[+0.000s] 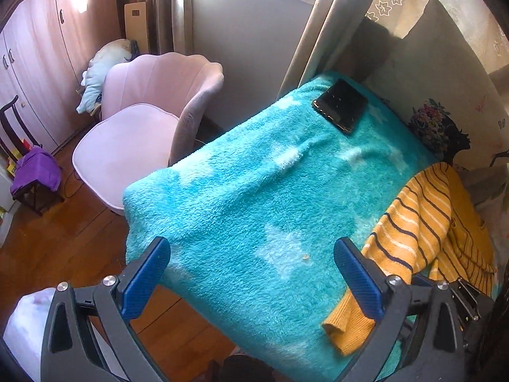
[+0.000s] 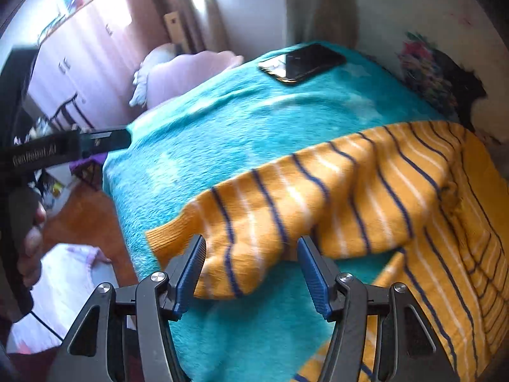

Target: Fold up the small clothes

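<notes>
Mustard-yellow knitted sweater with navy and white stripes [image 2: 366, 191] is lying rumpled on the right part of a worktop draped in a fluffy turquoise blanket [image 1: 241, 197], one sleeve with a ribbed cuff reaching toward the near edge. The right gripper [image 2: 251, 273] is hovering with its blue-padded jaws spread wide on either side of that sleeve, not clenching it; the view is blurred. The left gripper [image 1: 251, 273] is also standing released, jaws wide apart over bare blanket, with the sleeve cuff lying just beside its right finger. A black smartphone [image 1: 340, 105] is resting on the far end of the blanket, well apart from the sweater. A pale pink shell-backed chair [image 1: 143, 127] is standing beside the worktop on the wooden floor [image 1: 70, 242].
</notes>
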`<state>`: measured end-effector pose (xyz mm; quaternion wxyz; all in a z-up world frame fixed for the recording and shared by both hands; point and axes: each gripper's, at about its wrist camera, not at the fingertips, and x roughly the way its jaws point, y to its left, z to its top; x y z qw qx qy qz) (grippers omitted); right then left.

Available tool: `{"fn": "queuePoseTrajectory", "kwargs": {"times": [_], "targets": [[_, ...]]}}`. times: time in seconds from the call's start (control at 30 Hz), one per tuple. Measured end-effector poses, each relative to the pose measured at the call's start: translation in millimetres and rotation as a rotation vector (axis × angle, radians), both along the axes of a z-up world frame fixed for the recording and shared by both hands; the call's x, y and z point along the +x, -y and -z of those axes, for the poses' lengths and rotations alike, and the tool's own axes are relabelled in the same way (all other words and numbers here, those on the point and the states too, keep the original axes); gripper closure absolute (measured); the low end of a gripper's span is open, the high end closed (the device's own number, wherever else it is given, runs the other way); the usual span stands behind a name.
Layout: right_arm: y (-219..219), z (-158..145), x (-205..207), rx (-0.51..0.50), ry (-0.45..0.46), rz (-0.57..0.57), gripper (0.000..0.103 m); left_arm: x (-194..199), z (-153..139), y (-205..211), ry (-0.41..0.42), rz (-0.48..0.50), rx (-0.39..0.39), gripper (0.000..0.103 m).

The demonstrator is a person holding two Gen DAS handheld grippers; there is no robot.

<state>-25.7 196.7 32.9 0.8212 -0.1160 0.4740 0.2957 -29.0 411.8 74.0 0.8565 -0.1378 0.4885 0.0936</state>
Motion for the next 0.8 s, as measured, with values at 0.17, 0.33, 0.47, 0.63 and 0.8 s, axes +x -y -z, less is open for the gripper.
{"fn": "queuePoseTrajectory", "kwargs": {"times": [0.17,0.33,0.47,0.63,0.8], "targets": [[-41,12,-31,-0.120,0.114,-0.141,0.033,0,-3,-10,0.007,-0.021,0.017,0.001],[-42,24,-10,-0.143,0.082,-0.082,0.084,-2,-9,-23,0.015,-0.060,0.014,0.001],[-1,-21,18,0.060,0.035,0.049,0.092,2,-17,-13,0.032,-0.042,0.023,0.001],[102,-77,35,0.199,0.102,0.283,0.093,12,-26,26,0.059,0.041,0.020,0.001],[260,-86,36,0.165,0.142,0.624,0.093,19,-29,77,0.071,0.146,0.013,0.001]]}}
